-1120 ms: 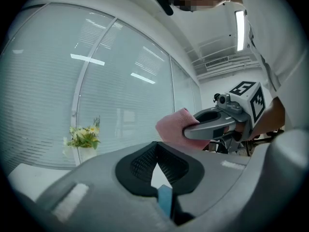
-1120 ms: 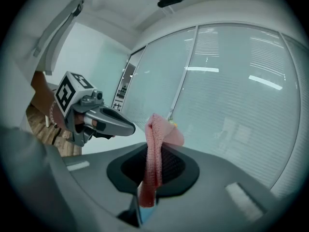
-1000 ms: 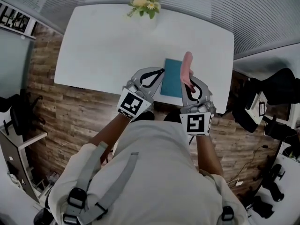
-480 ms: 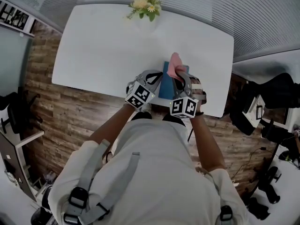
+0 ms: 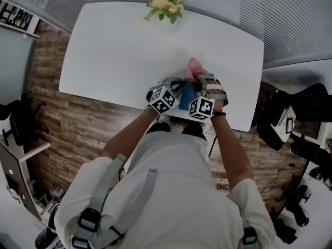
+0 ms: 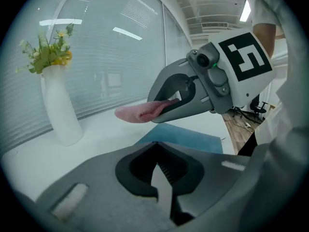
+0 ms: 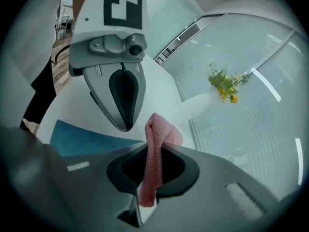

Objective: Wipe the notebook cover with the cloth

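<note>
A teal notebook lies on the white table near its front edge, mostly covered by both grippers. My right gripper is shut on a pink cloth, which sticks out past the jaws over the notebook's far end. In the right gripper view the pink cloth runs up between the jaws of the right gripper. My left gripper is shut on nothing and hovers close beside it over the notebook's left side. In the left gripper view the left gripper points at the notebook and the cloth.
A white vase of yellow flowers stands at the table's far edge, also seen as a vase to the left. Wooden floor lies below the table's front edge. A dark chair sits at the right.
Both grippers have drawn in toward each other and moved forward over the notebook. The cloth, held upright before, now sits lower over the cover's far end.
</note>
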Available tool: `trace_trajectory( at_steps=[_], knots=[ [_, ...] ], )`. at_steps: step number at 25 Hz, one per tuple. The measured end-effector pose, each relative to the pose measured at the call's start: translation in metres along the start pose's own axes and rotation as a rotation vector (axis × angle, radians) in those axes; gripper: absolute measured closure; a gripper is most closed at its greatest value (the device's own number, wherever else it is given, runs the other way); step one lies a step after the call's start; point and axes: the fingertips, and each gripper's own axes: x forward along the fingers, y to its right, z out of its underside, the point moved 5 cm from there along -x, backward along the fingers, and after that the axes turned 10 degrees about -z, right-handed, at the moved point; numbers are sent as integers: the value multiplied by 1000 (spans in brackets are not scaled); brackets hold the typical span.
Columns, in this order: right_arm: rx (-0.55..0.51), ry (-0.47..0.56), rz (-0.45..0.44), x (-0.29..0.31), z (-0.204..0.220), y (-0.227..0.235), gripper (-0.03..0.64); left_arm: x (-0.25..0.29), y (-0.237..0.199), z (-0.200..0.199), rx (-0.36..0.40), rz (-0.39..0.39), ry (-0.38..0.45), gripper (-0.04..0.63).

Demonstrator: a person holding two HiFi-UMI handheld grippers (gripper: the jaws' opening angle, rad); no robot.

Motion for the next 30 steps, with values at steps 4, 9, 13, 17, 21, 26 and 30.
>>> trace_trajectory(
  at_steps=[4,9,13,17,21,26,30],
  knots=[
    [-63,-49,-40,27,10,-6,584,11,0,13,5,17,-38,595],
    [-108,-101,-72,53,22,-11,584,19,1,20,19,41,-64,595],
    [-140,-117,-97,65,23,-15,584,24,4,23,30,64,-85,594],
    [-141,-142,-133,75,27,-18,584,29,7,24,46,83,-108,594],
    [-136,-157,-144,79,28,-18,586,32,7,31,74,98,-145,595],
    [-167,-165,-146,83,30,-17,597,36,7,34,87,100,-172,595],
    [-160,-147,-167,83,29,-23,606,36,7,34,95,105,-176,595]
  ],
)
